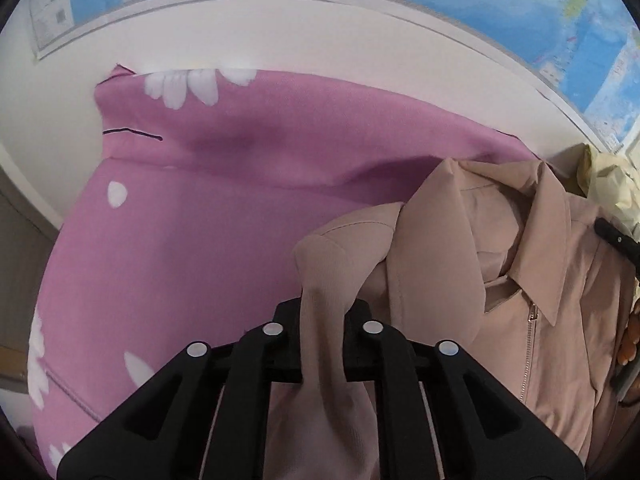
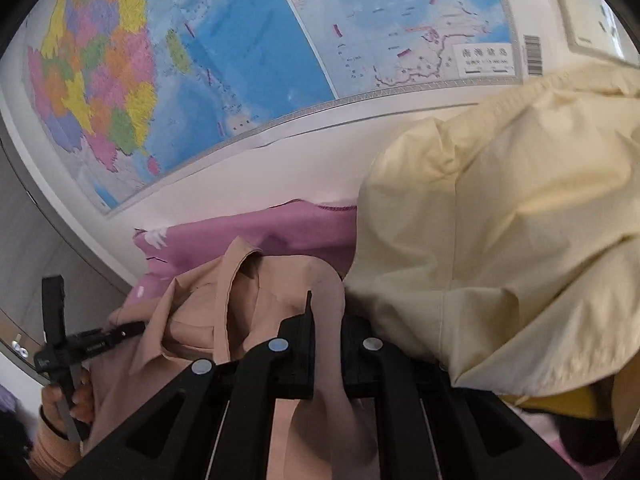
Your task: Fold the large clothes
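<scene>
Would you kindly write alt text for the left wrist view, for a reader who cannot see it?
The left gripper pinches a fold of a beige jacket, whose collar and zip lie to the right. The jacket rests on a pink sheet with white flowers, and a map hangs on the wall behind.

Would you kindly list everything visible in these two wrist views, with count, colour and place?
beige jacket: one, tan with collar and zip, lying on the pink cloth, pinched at two places
pink cloth: one, pink with white flowers, spread under the jacket
cream garment: one, pale yellow, bunched to the jacket's right
wall map: one, blue with coloured regions, on the white wall behind
left claw: one, black, shut on a jacket fold
right claw: one, black, shut on a jacket fold
hand: one, holding the left claw's handle, low at the left in the right wrist view
</scene>
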The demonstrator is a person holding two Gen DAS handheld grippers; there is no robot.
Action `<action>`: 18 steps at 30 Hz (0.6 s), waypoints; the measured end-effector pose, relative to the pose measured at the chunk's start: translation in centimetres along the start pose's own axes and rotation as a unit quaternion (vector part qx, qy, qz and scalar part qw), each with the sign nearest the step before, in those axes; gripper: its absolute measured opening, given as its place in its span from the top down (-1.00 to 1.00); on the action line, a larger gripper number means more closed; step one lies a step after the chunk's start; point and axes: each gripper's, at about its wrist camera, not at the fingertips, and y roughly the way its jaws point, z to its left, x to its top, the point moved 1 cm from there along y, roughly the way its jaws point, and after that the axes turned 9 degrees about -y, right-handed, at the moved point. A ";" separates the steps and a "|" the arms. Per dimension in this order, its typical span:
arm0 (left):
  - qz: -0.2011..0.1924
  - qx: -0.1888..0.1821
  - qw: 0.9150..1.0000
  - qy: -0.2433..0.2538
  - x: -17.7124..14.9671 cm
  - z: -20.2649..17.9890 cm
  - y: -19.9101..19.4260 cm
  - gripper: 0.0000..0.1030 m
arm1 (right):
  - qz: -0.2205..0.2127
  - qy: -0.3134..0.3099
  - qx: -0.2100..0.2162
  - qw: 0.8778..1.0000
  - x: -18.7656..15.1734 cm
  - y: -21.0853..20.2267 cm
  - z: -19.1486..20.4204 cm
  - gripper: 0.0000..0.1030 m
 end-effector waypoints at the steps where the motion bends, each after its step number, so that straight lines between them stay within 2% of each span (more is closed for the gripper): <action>1: 0.008 0.001 1.000 0.003 0.1 -0.1 0.8 0.65 | 0.005 -0.006 -0.011 1.000 0.2 0.6 0.1 0.87; 2: 0.017 0.004 1.000 0.011 0.2 -0.5 1.4 0.38 | 0.011 -0.010 -0.022 1.000 0.3 1.2 0.3 0.87; 3: 0.025 0.018 0.999 0.023 0.2 -0.7 2.2 0.24 | 0.018 -0.015 -0.031 0.999 0.4 1.7 0.5 0.87; 4: 0.026 0.026 0.999 0.028 0.3 -0.8 2.8 -0.01 | 0.029 -0.019 -0.040 0.999 0.3 2.0 0.8 0.84; 6: 0.021 0.021 0.999 0.029 0.2 -0.5 2.5 -0.05 | 0.041 -0.040 -0.039 0.998 0.1 1.6 1.5 0.65; 8: 0.007 -0.006 1.000 0.021 0.0 0.0 0.9 -0.34 | 0.048 -0.055 -0.033 0.997 0.0 0.7 2.2 0.23; 9: -0.009 -0.016 1.000 0.022 -0.1 0.2 -0.3 -0.42 | 0.045 -0.059 -0.023 0.997 -0.2 -0.5 2.4 0.08; 10: -0.033 -0.017 0.999 0.026 -0.4 0.4 -1.9 -0.44 | 0.037 -0.068 -0.024 0.997 -0.6 -2.3 2.8 -0.33; 11: -0.047 -0.020 0.998 0.033 -0.6 0.6 -2.9 -0.49 | 0.029 -0.081 -0.037 0.996 -0.8 -3.8 3.2 -0.42; 12: -0.061 -0.028 0.997 0.041 -1.0 0.8 -4.3 -0.54 | 0.022 -0.092 -0.045 0.995 -0.9 -5.3 3.6 -0.43; 13: -0.074 -0.041 0.995 0.046 -1.6 1.3 -5.8 -0.62 | 0.008 -0.108 -0.044 0.993 -1.8 -8.1 3.8 -0.48; 15: -0.086 -0.058 0.993 0.062 -2.8 1.5 -7.9 -0.66 | -0.005 -0.114 -0.044 0.992 -3.2 -11.5 3.7 -0.67; 18: -0.095 -0.071 0.989 0.088 -5.3 2.3 -9.8 -0.72 | -0.007 -0.124 -0.050 0.991 -7.7 -17.1 3.0 -0.79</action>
